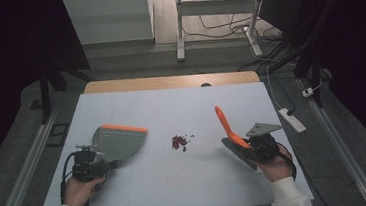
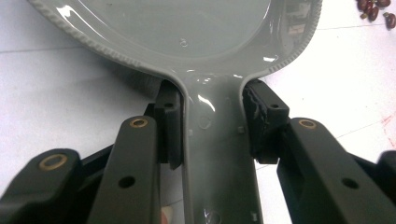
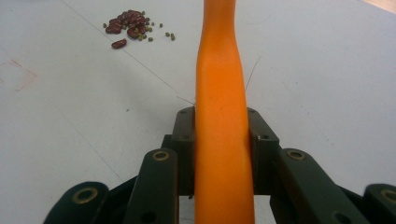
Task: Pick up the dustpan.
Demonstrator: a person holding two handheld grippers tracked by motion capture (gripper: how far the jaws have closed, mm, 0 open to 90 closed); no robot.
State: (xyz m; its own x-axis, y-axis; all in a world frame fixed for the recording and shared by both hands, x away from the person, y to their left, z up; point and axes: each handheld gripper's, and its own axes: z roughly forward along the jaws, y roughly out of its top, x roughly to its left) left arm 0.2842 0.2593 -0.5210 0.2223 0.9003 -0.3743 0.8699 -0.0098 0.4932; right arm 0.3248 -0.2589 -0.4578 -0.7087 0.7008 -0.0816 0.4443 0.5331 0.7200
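The left gripper (image 1: 92, 163) pinches the dustpan (image 1: 119, 141) by its stiff, glossy handle, near the table's (image 1: 143, 184) left edge; the pan is empty. The right gripper (image 1: 255, 144) clamps the brush (image 1: 229, 129) mid-handle — light, rigid plastic, probably slick. Beans (image 1: 179, 142) lie mid-table — small, hard, likely to roll.

One grey plastic dustpan with an orange front edge (image 1: 119, 141) and one hand brush with an orange plastic handle and dark bristles (image 1: 231, 134) are on the white surface (image 1: 178, 183), one in each of the two black handheld grippers, left (image 1: 87, 164) and right (image 1: 261, 144). Between them lies one small heap of dark red beans (image 1: 178, 142). Mixed in are a few tiny green beans (image 3: 169, 34); the beans are too small and bunched to count exactly.
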